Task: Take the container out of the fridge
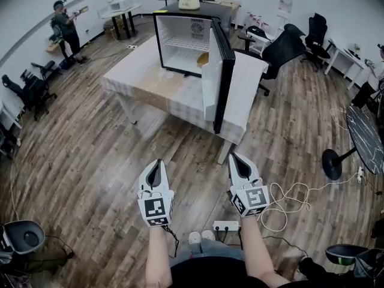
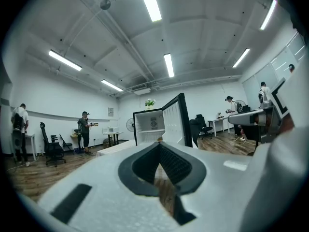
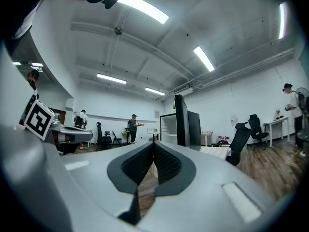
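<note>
The fridge (image 1: 183, 44) stands on a table (image 1: 144, 83) over a wooden floor (image 1: 90, 161), with its door (image 1: 217, 77) open. 1 tan container (image 1: 203, 59) sits inside, partly hidden by the door. The left gripper (image 1: 157, 165) and right gripper (image 1: 238, 161) are well apart from the table, jaws together, holding nothing

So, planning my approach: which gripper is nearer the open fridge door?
The right gripper, nearly in line with the fridge door; the left gripper is offset farther left.
</note>
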{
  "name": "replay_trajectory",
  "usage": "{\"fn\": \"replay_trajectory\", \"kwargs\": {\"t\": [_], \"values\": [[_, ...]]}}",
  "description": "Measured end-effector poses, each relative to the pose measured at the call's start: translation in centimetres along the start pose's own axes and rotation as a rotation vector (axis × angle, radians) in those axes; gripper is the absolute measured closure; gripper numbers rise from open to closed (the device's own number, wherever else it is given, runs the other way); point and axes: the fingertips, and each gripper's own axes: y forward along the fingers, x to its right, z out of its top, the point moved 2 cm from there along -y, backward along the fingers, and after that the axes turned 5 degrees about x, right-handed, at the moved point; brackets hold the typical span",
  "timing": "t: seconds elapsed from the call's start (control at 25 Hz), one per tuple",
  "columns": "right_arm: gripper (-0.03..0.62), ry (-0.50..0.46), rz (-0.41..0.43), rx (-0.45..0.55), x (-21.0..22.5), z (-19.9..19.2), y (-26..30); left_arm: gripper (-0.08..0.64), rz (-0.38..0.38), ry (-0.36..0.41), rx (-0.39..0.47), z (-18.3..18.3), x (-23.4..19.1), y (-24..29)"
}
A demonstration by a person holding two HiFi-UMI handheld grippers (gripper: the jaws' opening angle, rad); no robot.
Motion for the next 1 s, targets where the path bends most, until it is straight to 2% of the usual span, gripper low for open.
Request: {"fn": "replay_trajectory", "kwargs": {"t": [0.16,0.2,0.28,0.56,0.68,1.0], "values": [[0.569,-0.003,0.0,-0.007,-0.9,-0.3,0.2,0.552,-0.009,-0.013,-0.01,-0.6,-0.6,-0.3],[0.514,0.002,0.002,-0.004,-1.1,-0.3,0.2,0.552,-0.011,-0.013,-0.009,-0.7,-0.8,-0.4],[0.501,0.006,0.001,0.007,-1.6,-0.3,0.2,0.552,-0.013,-0.009,-0.006,-0.9,-1.3,-0.8],[0.361,0.002,0.013,0.043,-2.7,0.8,1.1,0.552,0.005,-0.002,0.032,0.4,-3.3,-1.1],[0.338,-0.009,0.022,0.055,-3.1,1.5,1.8,0.552,0.006,0.003,0.049,1.3,-3.8,-0.9],[0.331,-0.042,0.045,0.085,-3.2,2.4,4.8,0.552,0.01,0.013,0.081,2.0,-5.1,1.6]]}}
